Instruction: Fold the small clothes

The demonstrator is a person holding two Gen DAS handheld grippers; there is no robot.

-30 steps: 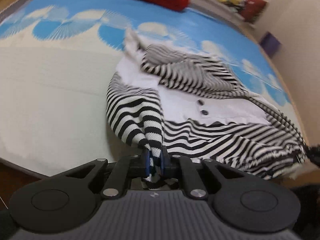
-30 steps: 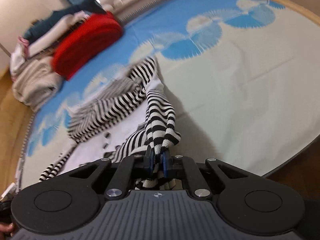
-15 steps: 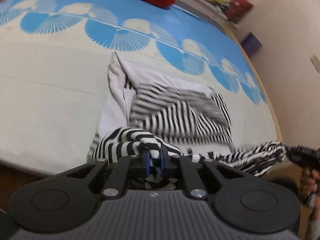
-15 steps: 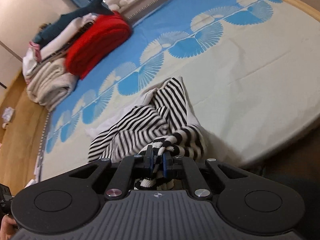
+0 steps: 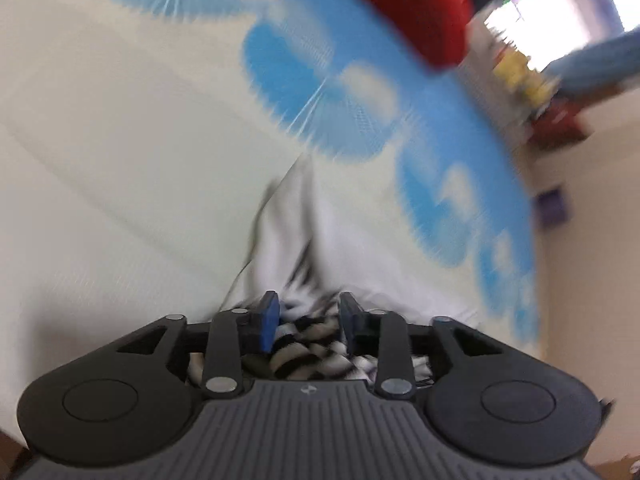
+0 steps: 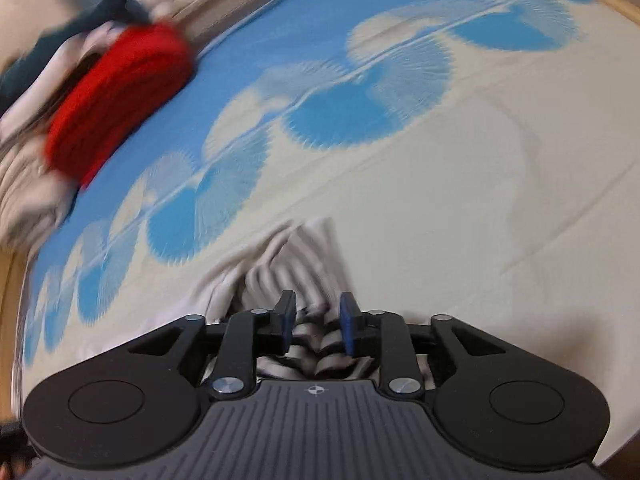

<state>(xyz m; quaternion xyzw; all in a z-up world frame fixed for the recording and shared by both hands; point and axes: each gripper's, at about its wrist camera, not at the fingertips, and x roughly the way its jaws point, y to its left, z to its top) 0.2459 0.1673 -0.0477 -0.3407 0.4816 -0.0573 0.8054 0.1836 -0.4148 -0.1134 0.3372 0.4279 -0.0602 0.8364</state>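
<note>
Both views are smeared with motion blur. My left gripper sits low in the centre of its frame, jaws opening, blue pads apart with the striped garment bunched loosely between them and not pinched. A white part of that garment runs up toward mid-frame over the cream and blue bedspread. My right gripper is at lower centre of its frame, jaws also opening, and the striped garment lies between and just beyond the pads, slack, on the bedspread. A folded red blanket sits at the upper left there, and at the top right in the left view.
</note>
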